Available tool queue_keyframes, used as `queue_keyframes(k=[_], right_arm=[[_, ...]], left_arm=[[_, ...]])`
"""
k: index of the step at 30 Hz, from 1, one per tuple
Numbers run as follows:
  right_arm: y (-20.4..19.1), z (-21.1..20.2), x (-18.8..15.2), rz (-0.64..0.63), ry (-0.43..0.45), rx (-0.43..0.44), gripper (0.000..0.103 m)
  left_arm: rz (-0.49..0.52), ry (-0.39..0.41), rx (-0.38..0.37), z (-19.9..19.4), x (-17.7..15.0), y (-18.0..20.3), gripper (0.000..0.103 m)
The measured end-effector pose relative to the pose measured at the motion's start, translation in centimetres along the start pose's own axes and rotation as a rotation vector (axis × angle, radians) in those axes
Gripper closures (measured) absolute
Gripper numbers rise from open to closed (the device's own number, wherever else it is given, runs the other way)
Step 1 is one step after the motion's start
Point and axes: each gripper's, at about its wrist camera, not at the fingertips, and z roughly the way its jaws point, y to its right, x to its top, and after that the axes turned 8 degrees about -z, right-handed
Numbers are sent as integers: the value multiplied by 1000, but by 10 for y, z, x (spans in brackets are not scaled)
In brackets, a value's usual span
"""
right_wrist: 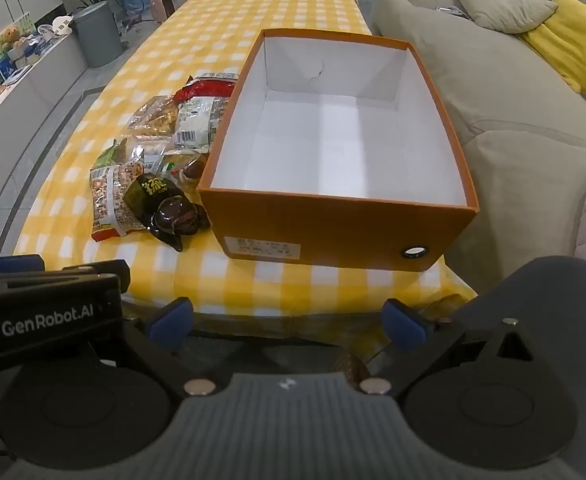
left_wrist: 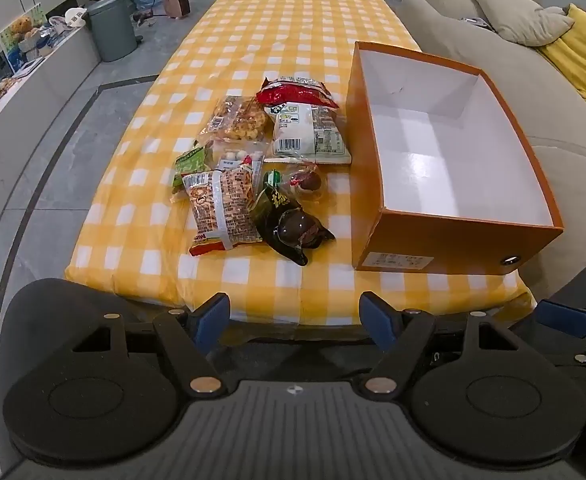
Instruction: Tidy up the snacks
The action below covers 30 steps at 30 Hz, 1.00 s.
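Left claw (left_wrist: 295, 322) open, snacks (left_wrist: 253, 168) ahead, box (left_wrist: 449, 236) beside

We see an open orange cardboard box (left_wrist: 449, 236) with a white, empty inside standing upright. Just to its left lies a heap of snack packets: a black packet (left_wrist: 289, 224), an orange peanut bag (left_wrist: 223, 210), a white bag (left_wrist: 311, 134), a red bag (left_wrist: 293, 92).
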Motion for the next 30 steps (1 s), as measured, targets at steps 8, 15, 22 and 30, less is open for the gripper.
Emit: queue_keyframes(k=[8, 15, 22, 30], right_arm=[[3, 4, -2, 4, -12, 9, 5], [-3, 8, -4, 6, -6, 8, 5], [-2, 4, -4, -5, -24, 15, 5], [-4, 4, -3, -7, -29, 18, 5]], left_arm=[[5, -27, 19, 6, -1, 2, 17], [5, -33, 28, 10, -2, 4, 17], [-2, -44, 23, 8, -4, 1, 17], [-2, -50, 23, 9, -4, 1, 17]])
